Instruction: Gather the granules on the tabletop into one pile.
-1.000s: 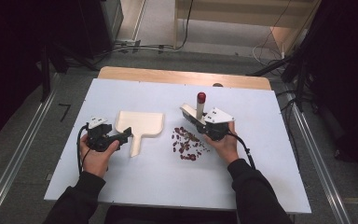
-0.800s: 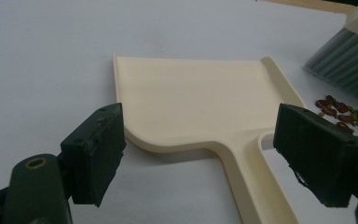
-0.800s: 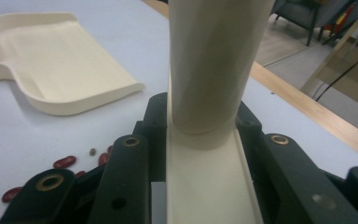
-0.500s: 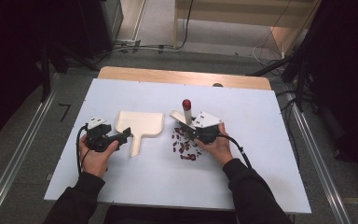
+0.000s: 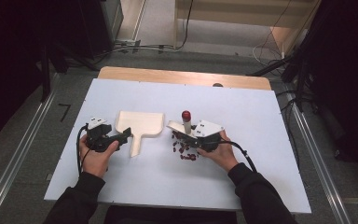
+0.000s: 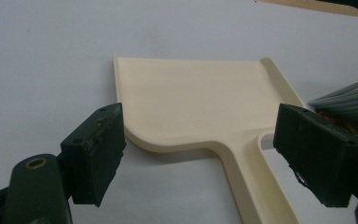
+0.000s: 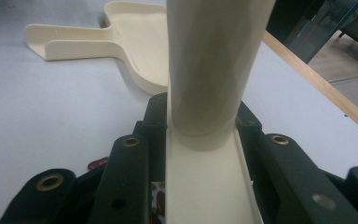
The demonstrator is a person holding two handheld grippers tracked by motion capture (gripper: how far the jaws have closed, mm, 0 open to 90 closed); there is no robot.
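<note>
A cream dustpan (image 5: pixel 140 124) lies flat on the white table (image 5: pixel 261 121), its handle pointing toward the person. My left gripper (image 5: pixel 126 135) is open at the handle's left side; in the left gripper view (image 6: pixel 207 156) the jaws stand wide apart on either side of the dustpan (image 6: pixel 196 102) handle, touching nothing. My right gripper (image 5: pixel 189 136) is shut on a cream brush (image 5: pixel 186 124) with a red tip, held upright just right of the pan. Small red bits (image 5: pixel 184 149) lie scattered below the brush. The brush handle (image 7: pixel 209 70) rises between the right jaws, with the dustpan (image 7: pixel 121 37) beyond.
A wooden strip (image 5: pixel 182 77) runs along the table's far edge. Metal rails (image 5: pixel 23 154) flank the table on the floor. Cables trail from both grippers over the person's wrists. Grey brush bristles (image 6: pixel 345 100) show at the right edge of the left gripper view.
My right gripper has carried the brush leftward, closer to the dustpan's right side. The left gripper and the dustpan have stayed put.
</note>
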